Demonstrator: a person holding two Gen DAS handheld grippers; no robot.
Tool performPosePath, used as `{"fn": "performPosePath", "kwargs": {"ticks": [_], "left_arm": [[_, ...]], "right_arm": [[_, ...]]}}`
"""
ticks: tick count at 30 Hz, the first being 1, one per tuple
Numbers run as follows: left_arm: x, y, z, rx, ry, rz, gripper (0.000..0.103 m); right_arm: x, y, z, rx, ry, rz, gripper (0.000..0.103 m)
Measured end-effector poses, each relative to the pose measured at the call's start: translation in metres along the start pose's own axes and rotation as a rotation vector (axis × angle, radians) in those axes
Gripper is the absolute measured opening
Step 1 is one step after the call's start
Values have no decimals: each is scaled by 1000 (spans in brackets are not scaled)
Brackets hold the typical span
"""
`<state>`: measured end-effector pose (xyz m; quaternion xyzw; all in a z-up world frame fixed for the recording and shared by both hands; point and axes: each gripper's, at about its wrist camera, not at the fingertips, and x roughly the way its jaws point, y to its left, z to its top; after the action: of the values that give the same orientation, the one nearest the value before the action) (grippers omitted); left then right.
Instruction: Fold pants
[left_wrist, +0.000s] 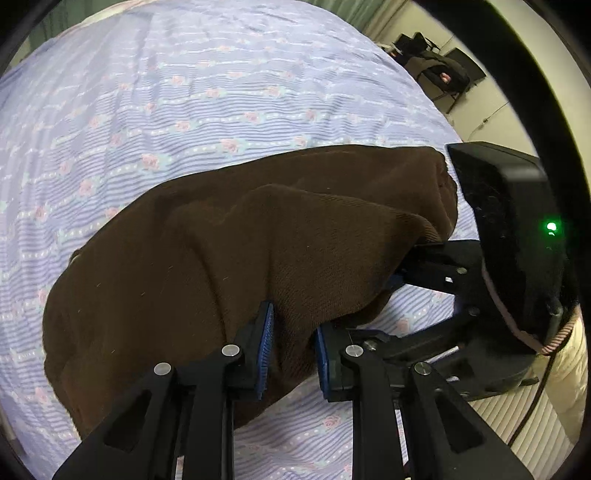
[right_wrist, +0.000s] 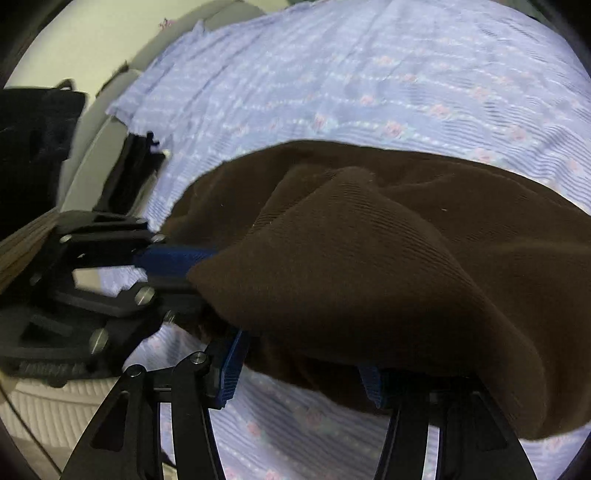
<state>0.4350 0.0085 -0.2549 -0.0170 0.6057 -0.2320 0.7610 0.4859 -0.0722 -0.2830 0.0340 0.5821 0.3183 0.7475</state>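
Left wrist: left gripper (left_wrist: 291, 345) pinches brown pants (left_wrist: 184, 258) (right gripper's grip unclear).

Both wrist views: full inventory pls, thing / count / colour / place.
pants: 1, dark brown, bunched on the sheet, near edge lifted between the grippers
sheet: 1, lilac with pink flowers and stripes, covers the bed under the pants
chairs: dark, far right by the wall, with dark things on them; count unclear
ribbed fabric: white, low left in the right wrist view
left gripper: 1, black with blue pads, shut on a fold of the pants
right gripper: 1, black with blue pads, jaws apart, pants draped over them; grip unclear
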Motion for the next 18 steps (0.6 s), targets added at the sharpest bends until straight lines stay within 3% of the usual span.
{"fn": "performPosePath", "kwargs": {"ticks": [4, 7, 8, 9, 11, 12, 14, 18], "left_arm": [[-22, 19, -21, -92, -68, 36, 54], [-50, 56, -48, -227, -143, 116, 60], [-59, 77, -61, -308, -166, 147, 60], [-66, 94, -72, -380, -181, 158, 62], [-74, 126, -91, -509, -195, 182, 63], [-76, 140, -101, -555, -184, 231, 63], [-72, 142, -108, -518, -165, 284, 63], [-59, 138, -113, -486, -148, 225, 64]], "right_arm": [[18, -3, 1, 29, 29, 30, 56], [33, -10, -5, 58, 49, 11, 54], [36, -10, -7, 66, 41, 3, 51], [36, -10, -10, 75, 29, -10, 40], [33, -7, -18, 93, 27, -21, 27], [28, -1, -25, 86, 18, -48, 23], [21, 17, -36, 20, 7, -118, 21], [7, 39, -56, -2, -31, -198, 20]]}}
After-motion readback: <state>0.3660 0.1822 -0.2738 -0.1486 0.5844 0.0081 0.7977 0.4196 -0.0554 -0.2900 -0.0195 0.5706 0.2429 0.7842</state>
